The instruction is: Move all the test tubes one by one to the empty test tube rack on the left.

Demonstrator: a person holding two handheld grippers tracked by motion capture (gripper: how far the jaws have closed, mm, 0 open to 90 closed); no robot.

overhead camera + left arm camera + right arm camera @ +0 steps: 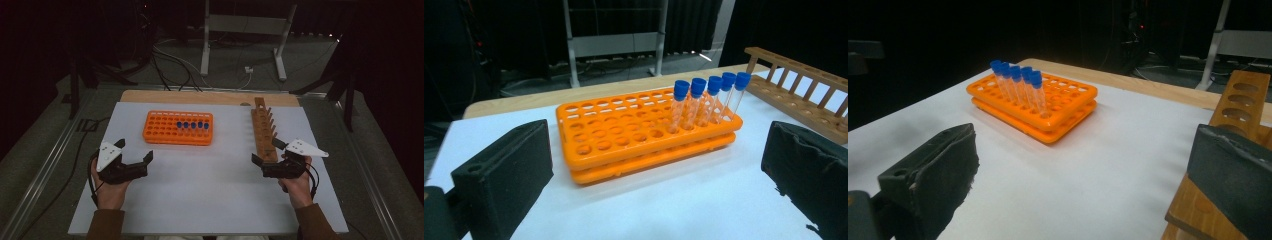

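High view: orange rack (178,128) sits left-centre on the white counter (210,200), five blue-capped tubes (192,124) upright in one row twd its right half. Wooden rack (263,131) lies lengthwise at right, empty as far as I can tell. Left gripper (135,156) near the orange rack's front-left corner, jaws spread, nothing held. Right gripper (266,152) also spread, sitting over/against the wooden rack's near end.

Left gripper view: tubes (706,102) stand close together, caps nearly touching. Risk: wide jaws going in could catch a neighbour tube & tip or lift two at once. The light plastic rack (644,135) may also slide or lift w/ the tube if the pull isn't straight up.

Right gripper view: wooden rack (1233,130) right at the far-side jaw, holes visible. Risk: closing or moving here could shove the wooden rack askew, so holes no longer line up for insertion. Tubes (1018,85) look clear & slick, so a weak pinch could let one slip.
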